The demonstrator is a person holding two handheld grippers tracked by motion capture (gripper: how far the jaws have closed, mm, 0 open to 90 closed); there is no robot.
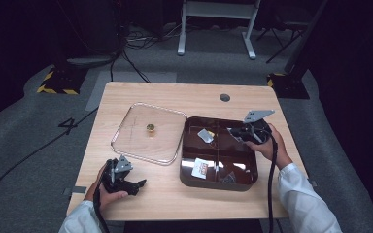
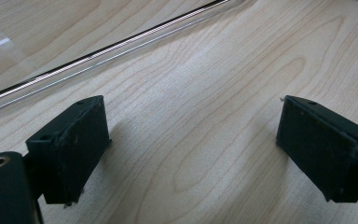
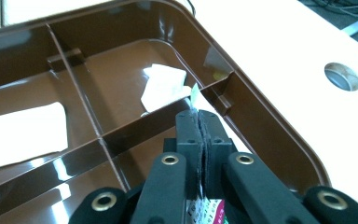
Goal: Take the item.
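1. A pale wooden table stands on a grey floor in a dark room, with cables and a white frame behind it.
2. A brown divided tray sits on the right half of the table, and a clear lid lies flat just to its left, edges nearly touching.
3. The right hand, in a white sleeve, reaches in from the lower right and holds the right gripper low over the tray's far right compartment, pointing left.
4. In the right gripper view, its jaws are pressed together on a thin packet: a pale sliver sticks out at the tips and a printed edge shows below.
5. A crumpled white wrapper lies in the next compartment, and a white card lies in the near left one.
6. The left hand rests near the table's front left corner, its left gripper pointing right along the wood.
7. Its jaws are spread wide with nothing between them, just in front of the lid's rim.
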